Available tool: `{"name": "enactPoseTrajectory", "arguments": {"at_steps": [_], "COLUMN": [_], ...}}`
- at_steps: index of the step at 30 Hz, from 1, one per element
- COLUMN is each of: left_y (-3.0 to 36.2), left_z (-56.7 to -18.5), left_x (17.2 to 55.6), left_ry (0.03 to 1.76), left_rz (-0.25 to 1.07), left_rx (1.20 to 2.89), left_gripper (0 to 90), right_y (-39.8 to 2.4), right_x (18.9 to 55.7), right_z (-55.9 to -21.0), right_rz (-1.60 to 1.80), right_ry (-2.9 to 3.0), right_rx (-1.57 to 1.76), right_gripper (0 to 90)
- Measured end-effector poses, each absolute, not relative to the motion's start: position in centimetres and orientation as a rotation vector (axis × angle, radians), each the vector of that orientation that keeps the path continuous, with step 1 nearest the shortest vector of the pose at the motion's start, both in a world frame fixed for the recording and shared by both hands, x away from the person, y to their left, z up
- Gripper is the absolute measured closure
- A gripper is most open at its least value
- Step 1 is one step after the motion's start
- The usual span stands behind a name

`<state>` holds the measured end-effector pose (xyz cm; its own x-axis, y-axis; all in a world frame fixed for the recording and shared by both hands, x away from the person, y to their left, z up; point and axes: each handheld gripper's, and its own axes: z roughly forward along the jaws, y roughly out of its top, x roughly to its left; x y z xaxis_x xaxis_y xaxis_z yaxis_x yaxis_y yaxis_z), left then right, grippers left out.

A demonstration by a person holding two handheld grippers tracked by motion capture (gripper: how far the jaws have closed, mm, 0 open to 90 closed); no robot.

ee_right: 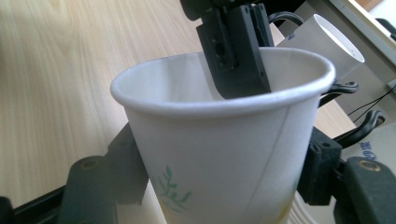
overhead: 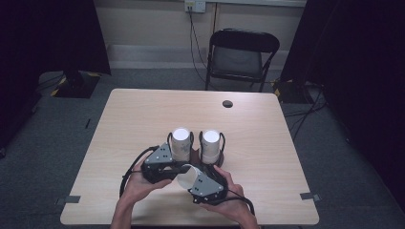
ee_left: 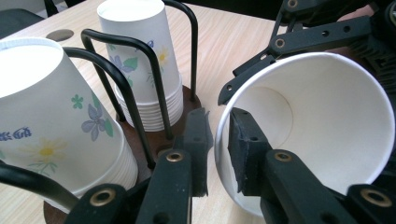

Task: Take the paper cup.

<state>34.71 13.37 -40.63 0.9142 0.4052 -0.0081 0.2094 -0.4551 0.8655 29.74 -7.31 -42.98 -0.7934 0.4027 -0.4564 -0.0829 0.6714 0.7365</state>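
A white paper cup [overhead: 187, 176] with a green leaf print lies on its side above the table's near edge, its mouth toward my left hand. My right gripper [overhead: 194, 181] is shut on the cup's [ee_right: 219, 100] body, one jaw on each side [ee_right: 224, 163]. My left gripper [ee_left: 218, 128] straddles the rim of this cup [ee_left: 317, 121], one jaw inside and one outside. The inner pad [ee_left: 243, 149] lies against the wall, and a thin gap shows at the outer pad. Just beyond stand two upturned cup stacks [overhead: 180, 142] [overhead: 210, 144] in a black wire holder [ee_left: 119, 81].
The holder sits on a brown base at the middle of the wooden table [overhead: 267, 157]. A round cable hole [overhead: 228, 103] is near the far edge. A black folding chair [overhead: 241, 57] stands behind the table, with dark curtains on both sides.
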Motion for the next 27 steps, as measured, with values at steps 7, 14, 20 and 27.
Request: {"name": "enactPoseTrajectory", "arguments": {"at_steps": [7,14,20,27], "left_y": [13.5,13.9,14.2,14.5], "left_z": [-40.8,-41.0,-41.0,-41.2], "left_x": [34.5,34.1,33.9,33.7], "left_ry": [0.448,0.481,0.493,0.533], "left_rz": [0.264,0.275,0.31,0.35], "left_rx": [2.026,1.963,1.944,1.887], "left_gripper": [76.8,74.5,73.1,65.4], "right_y": [-7.9,-8.4,-8.6,-8.8], "right_x": [30.0,30.0,30.4,30.6], "right_z": [-43.1,-43.3,-43.4,-43.5], "right_rz": [1.131,1.207,1.268,1.312], "right_ry": [2.273,2.285,2.283,2.282], "right_rx": [0.318,0.373,0.421,0.478], "right_gripper": [33.1,33.6,33.7,33.7]}}
